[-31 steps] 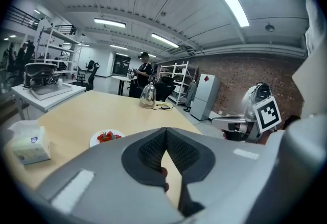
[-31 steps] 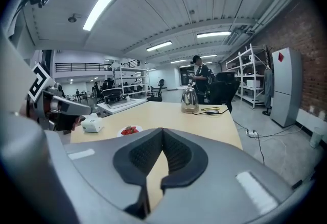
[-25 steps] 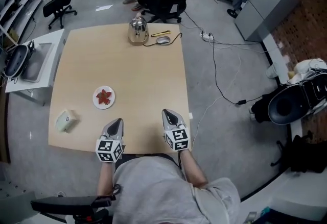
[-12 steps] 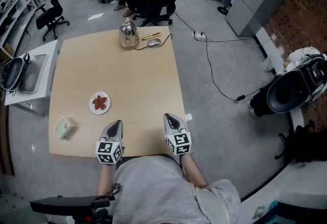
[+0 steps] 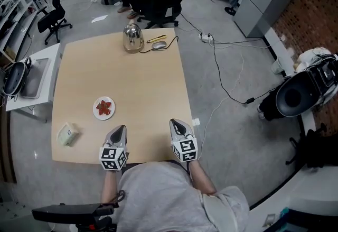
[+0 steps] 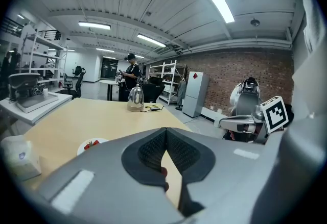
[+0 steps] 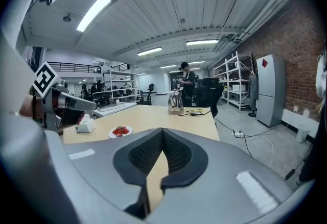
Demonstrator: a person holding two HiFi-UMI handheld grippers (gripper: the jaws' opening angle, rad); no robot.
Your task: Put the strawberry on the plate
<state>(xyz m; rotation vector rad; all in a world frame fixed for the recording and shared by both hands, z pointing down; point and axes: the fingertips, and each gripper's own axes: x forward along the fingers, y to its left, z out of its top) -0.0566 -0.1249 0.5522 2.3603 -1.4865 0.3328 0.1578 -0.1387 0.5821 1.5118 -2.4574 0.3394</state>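
Note:
A small white plate lies on the left part of the wooden table, and a red strawberry rests on it. The plate with the strawberry also shows in the right gripper view, and the plate low in the left gripper view. My left gripper hovers at the table's near edge, right of the plate, shut and empty. My right gripper sits beside it, further right, shut with nothing held. In each gripper view the jaws meet at the tips: left gripper, right gripper.
A steel kettle, a mouse and a yellow pen stand at the table's far edge. A pale tissue box sits at the near left corner. A side table is on the left; cables run over the floor on the right.
The head view has shifted a little, so the table sits slightly differently in frame. Both grippers stay shut at the near edge and the strawberry stays on the plate.

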